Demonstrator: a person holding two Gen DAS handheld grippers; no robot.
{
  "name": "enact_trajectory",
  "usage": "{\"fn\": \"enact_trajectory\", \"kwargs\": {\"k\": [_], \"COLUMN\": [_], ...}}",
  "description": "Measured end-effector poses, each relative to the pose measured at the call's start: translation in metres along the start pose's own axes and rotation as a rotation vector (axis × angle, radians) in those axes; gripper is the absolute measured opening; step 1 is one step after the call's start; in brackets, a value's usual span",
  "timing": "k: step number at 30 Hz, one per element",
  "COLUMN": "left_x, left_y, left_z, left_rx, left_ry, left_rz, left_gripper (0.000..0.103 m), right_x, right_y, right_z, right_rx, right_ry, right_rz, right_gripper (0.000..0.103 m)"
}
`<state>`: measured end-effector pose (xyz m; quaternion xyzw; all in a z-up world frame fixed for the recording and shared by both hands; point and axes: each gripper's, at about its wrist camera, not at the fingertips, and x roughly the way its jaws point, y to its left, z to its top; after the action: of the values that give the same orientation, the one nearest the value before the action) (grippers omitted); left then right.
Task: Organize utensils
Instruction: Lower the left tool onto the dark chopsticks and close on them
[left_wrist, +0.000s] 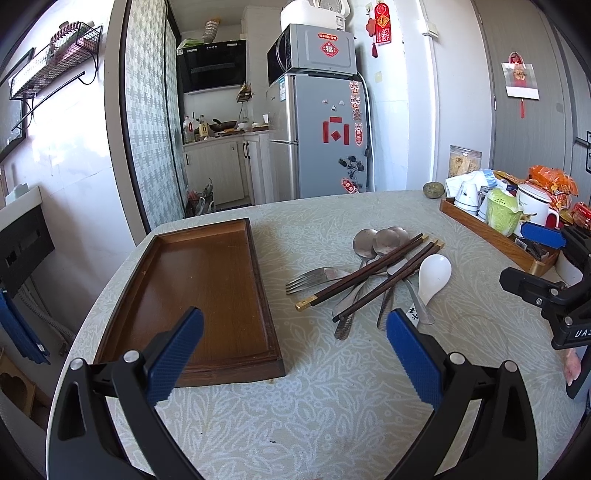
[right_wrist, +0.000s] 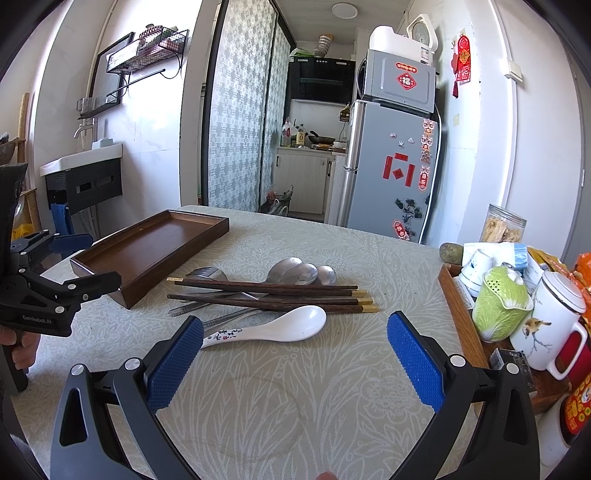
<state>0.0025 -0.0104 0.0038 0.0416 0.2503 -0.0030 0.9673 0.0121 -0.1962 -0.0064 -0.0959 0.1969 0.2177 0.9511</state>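
Jaws: both grippers, left gripper (left_wrist: 294, 334) and right gripper (right_wrist: 294, 334), spread wide, empty.
Risk: your chopsticks (right_wrist: 273, 293) ahead overlap the white spoon (right_wrist: 280, 326); one careless pinch may scatter the pile.

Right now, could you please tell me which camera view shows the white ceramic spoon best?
The right wrist view: the white ceramic spoon lies nearest, full length, its handle lettering visible. The left wrist view shows its bowl, but that gripper's right finger covers the handle end.

Jumbled spoons (right_wrist: 301, 272), fork (left_wrist: 314, 278), chopsticks (right_wrist: 269, 295) beside bare wooden tray (left_wrist: 195, 291)
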Motion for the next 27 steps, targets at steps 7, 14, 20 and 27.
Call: {"fn": "enact_trajectory", "kwargs": {"k": [7,14,20,27], "left_x": [0.0,0.007,0.029,0.076], "left_y": [0.002,-0.006,-0.033,-0.039], "left_z": [0.0,0.001,0.007,0.019], "left_rx": [-0.005,0.076,0.34,0.374], "left_ry": [-0.001,0.044,0.169,0.306], "left_rz": [0.002,-0.099,-0.204,-0.288], "left_gripper": [0.1,0.1,0.066,0.037], "right_x": [-0.001,0.002,0.013,0.027], "right_y": [-0.002,-0.01,-0.027,-0.042], "right_z": [-0.002,-0.003,0.006,0.03], "right_rx": [0.017,0.053,0.095,0.125], "right_ry": [0.008,0.034,0.136,0.227], "right_rz": [-0.011,0.078,0.15,0.185], "right_gripper": [0.1,0.097,0.071,0.061]}}
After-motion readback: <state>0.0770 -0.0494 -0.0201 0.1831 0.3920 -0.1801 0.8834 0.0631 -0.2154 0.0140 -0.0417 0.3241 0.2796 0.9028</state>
